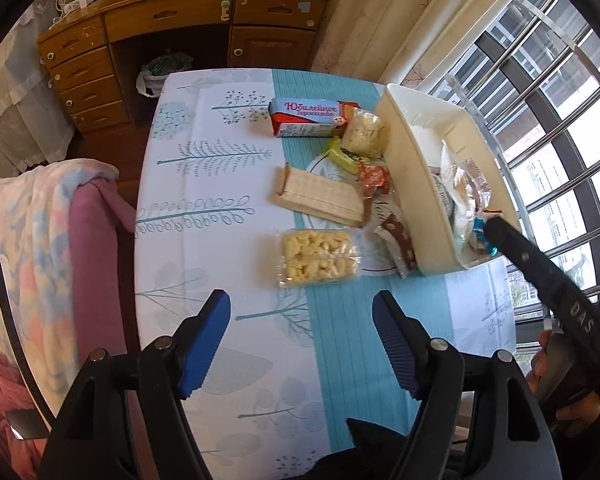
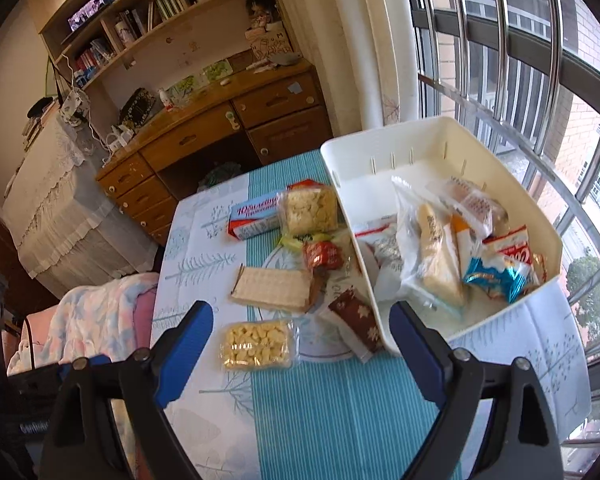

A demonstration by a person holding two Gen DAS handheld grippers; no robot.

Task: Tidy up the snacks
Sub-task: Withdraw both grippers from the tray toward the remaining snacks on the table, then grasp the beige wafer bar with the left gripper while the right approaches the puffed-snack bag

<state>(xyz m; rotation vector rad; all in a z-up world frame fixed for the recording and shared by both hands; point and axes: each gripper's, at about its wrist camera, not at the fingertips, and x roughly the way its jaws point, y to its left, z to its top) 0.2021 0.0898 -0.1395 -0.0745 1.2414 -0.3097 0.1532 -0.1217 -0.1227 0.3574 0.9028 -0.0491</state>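
A white bin (image 1: 404,152) (image 2: 342,184) stands at the table's right side with several wrapped snacks inside, among them a blue-wrapped one (image 2: 496,278). Left of it on the tablecloth lie a yellow puffed-snack pack (image 1: 319,257) (image 2: 258,344), a flat cracker pack (image 1: 320,196) (image 2: 274,290), a brown wafer pack (image 1: 398,246) (image 2: 356,320), a red candy (image 1: 374,178) (image 2: 320,256), a red-blue biscuit box (image 1: 308,118) (image 2: 252,216) and a clear cracker bag (image 1: 364,130) (image 2: 310,208). My left gripper (image 1: 302,344) is open and empty above the near table. My right gripper (image 2: 302,352) is open and empty above the brown wafer pack, at the bin's near corner.
The right gripper's body (image 1: 540,276) reaches over the bin's near end in the left wrist view. A wooden desk with drawers (image 1: 172,40) (image 2: 220,132) stands beyond the table. A chair with a blanket (image 1: 48,216) (image 2: 96,320) is at the left. A barred window (image 2: 540,80) is right.
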